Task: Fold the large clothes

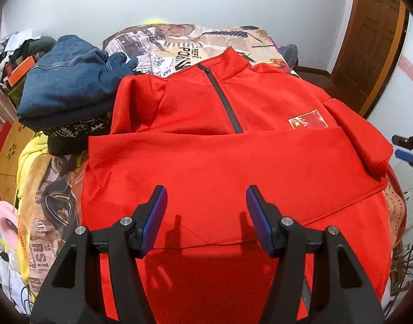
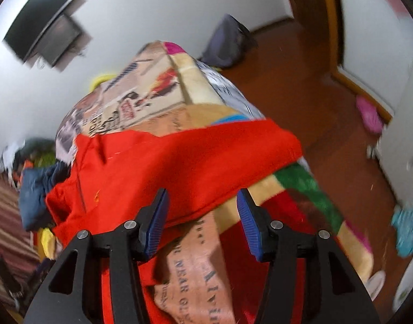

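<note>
Both my left gripper (image 1: 206, 216) and right gripper (image 2: 202, 220) hang released, empty, above the red jacket (image 1: 220, 162). Its sleeve (image 1: 360, 145) at three o'clock overhangs the bed (image 2: 158, 102); it may slide off, undoing the fold.

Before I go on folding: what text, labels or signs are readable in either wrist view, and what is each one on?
"RS!": printed bedspread, near left edge, left wrist view.
"PONK" (partly readable, end hidden behind the collar): same bedspread beyond the red jacket.
"NEAR O": bedspread under the jacket's edge, right wrist view; neighbouring words too blurred.
Flag patch on the jacket's chest: yellow stars, no words.
Remaining newspaper-style print: too small or blurred.
</note>
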